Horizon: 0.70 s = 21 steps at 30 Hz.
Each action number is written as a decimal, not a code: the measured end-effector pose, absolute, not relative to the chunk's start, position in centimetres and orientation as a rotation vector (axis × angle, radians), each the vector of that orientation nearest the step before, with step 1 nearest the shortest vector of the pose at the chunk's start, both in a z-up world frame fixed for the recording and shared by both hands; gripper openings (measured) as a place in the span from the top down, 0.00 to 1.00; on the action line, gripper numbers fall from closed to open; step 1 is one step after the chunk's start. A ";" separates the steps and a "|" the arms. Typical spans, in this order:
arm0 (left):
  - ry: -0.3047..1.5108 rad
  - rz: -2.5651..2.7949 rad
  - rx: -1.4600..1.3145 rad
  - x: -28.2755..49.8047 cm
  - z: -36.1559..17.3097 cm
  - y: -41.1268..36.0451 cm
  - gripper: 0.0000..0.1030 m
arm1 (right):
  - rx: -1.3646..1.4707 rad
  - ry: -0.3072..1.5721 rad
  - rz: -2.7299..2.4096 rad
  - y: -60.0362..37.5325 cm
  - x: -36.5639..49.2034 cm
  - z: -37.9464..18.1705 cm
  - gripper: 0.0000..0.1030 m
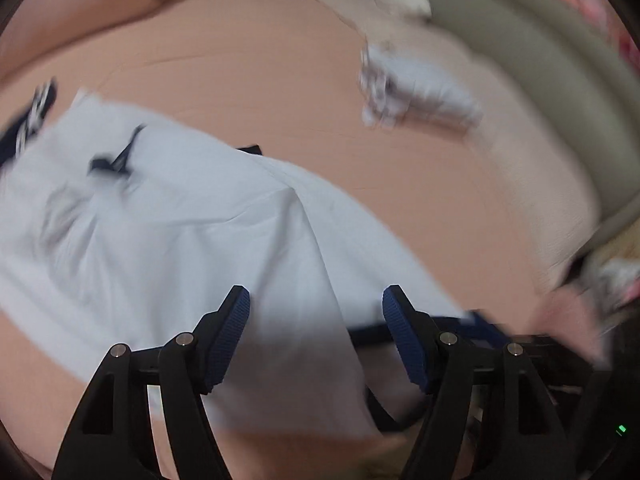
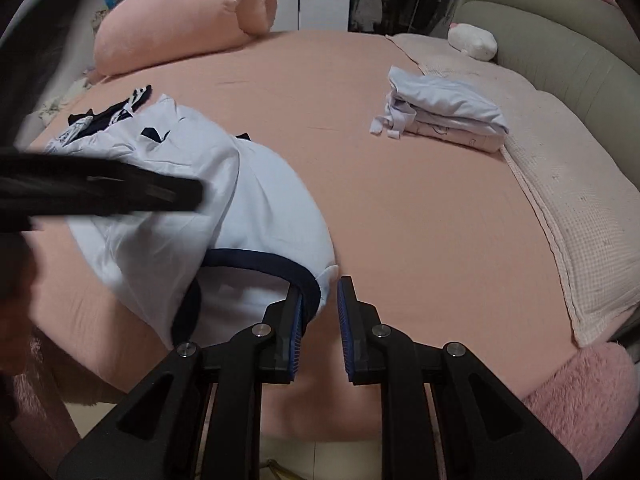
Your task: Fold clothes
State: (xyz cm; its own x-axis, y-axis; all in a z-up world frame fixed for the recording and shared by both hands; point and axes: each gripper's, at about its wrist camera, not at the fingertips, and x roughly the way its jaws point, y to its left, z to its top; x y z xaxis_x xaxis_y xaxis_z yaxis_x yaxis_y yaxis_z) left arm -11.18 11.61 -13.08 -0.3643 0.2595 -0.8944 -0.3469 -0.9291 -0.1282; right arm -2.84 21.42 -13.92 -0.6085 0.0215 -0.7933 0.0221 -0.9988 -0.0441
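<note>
So the white shirt [image 2: 180, 200] was lying half-bunched on the pink bed sheet [image 2: 400, 220], with the left gripper [image 1: 316, 340] hovering over it, jaws roughly half open and nothing pinched, the cloth just underneath them. The right gripper [image 2: 322, 320] was nearly closed but, as far as I could tell, only its left pad touched the navy-trimmed hem [image 2: 256, 258], with bare sheet showing in the gap. Honestly my worry was that hem slipping free, since the grip looked marginal and would've wrecked the fold.
</note>
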 end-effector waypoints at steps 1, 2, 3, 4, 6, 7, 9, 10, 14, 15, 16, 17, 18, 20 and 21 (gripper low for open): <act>0.209 2.350 -1.553 -11.4 -14.1 12.3 0.57 | 1.379 0.071 -2.814 21.7 -2.8 -14.0 0.83; 0.251 2.384 -1.577 -11.4 -14.5 12.2 0.73 | 1.383 0.065 -2.808 22.0 -2.7 -14.3 0.83; 0.270 2.423 -1.585 -11.3 -14.7 11.9 0.81 | 1.412 0.065 -2.793 22.2 -2.8 -14.8 0.81; 0.228 2.450 -1.581 -11.1 -14.4 11.1 0.83 | 1.449 0.065 -2.778 22.4 -2.9 -15.4 0.81; 0.107 2.491 -1.592 -10.4 -13.5 8.9 0.88 | 1.491 0.053 -2.762 22.5 -3.1 -15.9 0.80; 0.063 2.517 -1.601 -10.0 -13.1 7.6 0.89 | 1.496 0.046 -2.760 22.4 -3.1 -16.0 0.78; -0.038 2.544 -1.627 -8.7 -12.7 4.7 0.92 | 1.498 0.040 -2.758 22.1 -3.3 -15.9 0.77; -0.091 2.553 -1.641 -8.0 -12.5 3.3 0.92 | 1.500 0.038 -2.751 21.9 -3.5 -16.0 0.77; -0.367 2.550 -1.672 -4.7 -11.8 -1.1 0.92 | 1.513 0.038 -2.701 20.9 -3.5 -16.4 0.77; -0.388 2.555 -1.673 -3.6 -11.6 -1.8 0.92 | 1.506 0.046 -2.694 20.7 -3.4 -16.3 0.77; -0.401 2.559 -1.678 -2.4 -11.4 -2.4 0.92 | 1.493 0.054 -2.691 20.5 -3.2 -16.1 0.76; -0.411 2.557 -1.699 -1.5 -11.5 -3.0 0.92 | 1.477 0.062 -2.692 20.4 -3.1 -15.9 0.75; -0.420 2.553 -1.727 -0.7 -11.7 -3.4 0.92 | 1.460 0.070 -2.693 20.4 -3.0 -15.7 0.72; -0.454 2.518 -1.768 0.5 -12.1 -4.3 0.92 | 1.434 0.072 -2.705 20.4 -2.8 -15.2 0.71; -0.472 2.498 -1.786 1.0 -12.4 -4.7 0.92 | 1.429 0.063 -2.713 20.5 -2.7 -15.0 0.70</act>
